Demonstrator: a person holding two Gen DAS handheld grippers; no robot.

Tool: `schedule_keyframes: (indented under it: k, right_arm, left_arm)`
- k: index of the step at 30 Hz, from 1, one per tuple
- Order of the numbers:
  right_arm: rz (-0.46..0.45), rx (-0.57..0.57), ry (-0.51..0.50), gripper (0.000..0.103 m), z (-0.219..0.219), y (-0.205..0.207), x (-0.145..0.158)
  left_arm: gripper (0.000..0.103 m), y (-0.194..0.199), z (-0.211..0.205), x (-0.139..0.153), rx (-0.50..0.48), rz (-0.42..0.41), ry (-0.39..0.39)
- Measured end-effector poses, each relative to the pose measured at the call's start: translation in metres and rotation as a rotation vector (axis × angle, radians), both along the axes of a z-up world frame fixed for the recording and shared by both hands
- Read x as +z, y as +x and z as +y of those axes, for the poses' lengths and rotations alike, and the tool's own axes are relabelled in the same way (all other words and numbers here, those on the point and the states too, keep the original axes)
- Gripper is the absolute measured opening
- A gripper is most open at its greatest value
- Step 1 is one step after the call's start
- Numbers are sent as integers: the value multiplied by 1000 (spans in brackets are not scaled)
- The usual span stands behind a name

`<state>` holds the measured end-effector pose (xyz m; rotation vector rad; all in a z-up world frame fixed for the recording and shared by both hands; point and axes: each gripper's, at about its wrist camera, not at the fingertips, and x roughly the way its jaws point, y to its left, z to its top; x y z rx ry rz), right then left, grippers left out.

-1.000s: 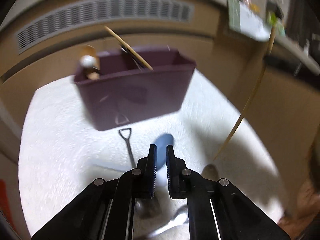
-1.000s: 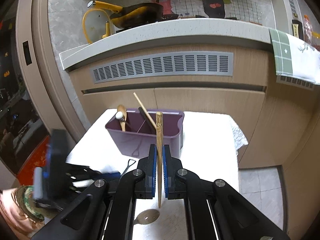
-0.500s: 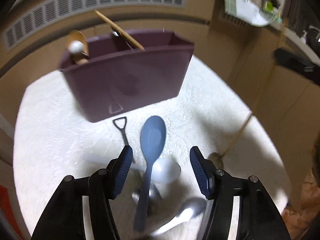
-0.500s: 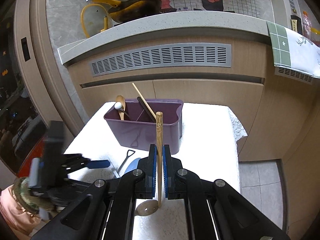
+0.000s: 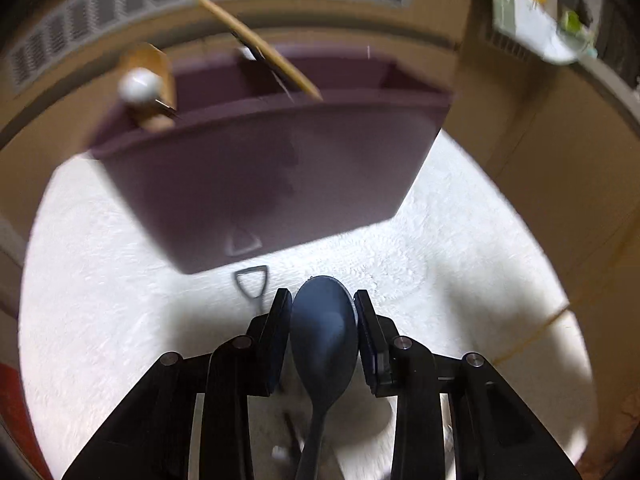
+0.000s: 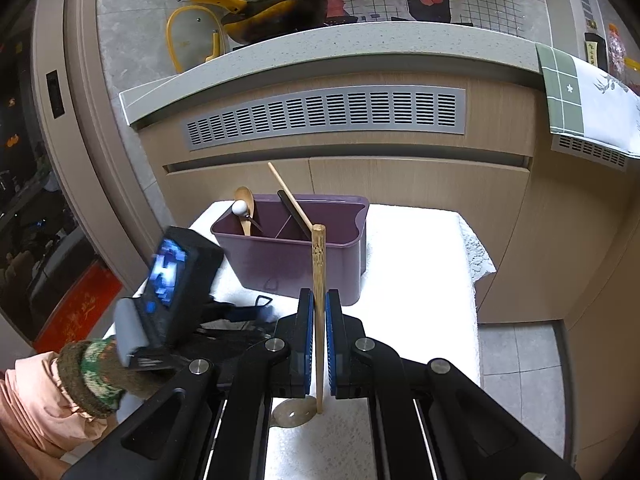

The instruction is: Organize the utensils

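The left wrist view is blurred by motion, so the purple bin [image 5: 276, 172] and what stands in it are soft-edged. The handle of the blue spoon [image 5: 324, 336] runs down out of the frame, and the black arms hide most of what lies under it; a pale shape there is too smeared to name. A metal handle with a triangular loop [image 5: 251, 280] shows only its end, the rest covered by the left finger.

The left gripper [image 5: 323, 300] has its two fingers pressed against the sides of the blue spoon's bowl, clamped on it. The spoon's long axis runs along the fingers, bowl end toward the bin, handle toward the camera. It sits just in front of the bin, over the white cloth [image 5: 460, 280].

The right gripper [image 6: 319, 300] is closed on a bamboo ladle [image 6: 318, 280] by its handle. The handle stands close to upright, its free end up in front of the bin [image 6: 292, 256]; its round perforated head [image 6: 294, 412] is low, over the white cloth [image 6: 416, 264], partly hidden by the gripper body.

In the bin's left section stand a wooden spoon [image 6: 244, 208] and a white-knobbed thing [image 6: 240, 209]. A chopstick [image 6: 288, 194] and a dark stick [image 6: 294, 214] lean in the middle, tips up and to the left.
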<state>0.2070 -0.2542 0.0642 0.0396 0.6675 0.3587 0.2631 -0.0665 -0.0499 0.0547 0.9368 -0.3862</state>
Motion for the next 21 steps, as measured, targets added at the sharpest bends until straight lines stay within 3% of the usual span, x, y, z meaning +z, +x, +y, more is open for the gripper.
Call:
schedule_keyframes:
  k: [3,7,8,9,17,19,21]
  right_arm:
    - [-10,2,0,6,1,-3,2]
    - [-28,-1,2,6,5,-3,11]
    - [-39,-1,6,6,6,-3,15]
    - [-52,-1,9,6,6,-4,21]
    - [-307,7,-5,6,12,8,128]
    - [-321,6,-1,6,13,16,140]
    - [-321,-2,-9,6,13,21,141]
  left_arm:
    - [32,-28,20,30,28,-70,-95]
    - [29,-58,37,76,60,-201,-142]
    - [25,-60,41,86,60,-227,-151]
    - [12,-62,44,100,62,-255,-159]
    - [12,-51,51,218,12,-517,-192]
    - [12,-38,50,228,3,-534,-176]
    - [13,-28,51,223,-13,-498,-159]
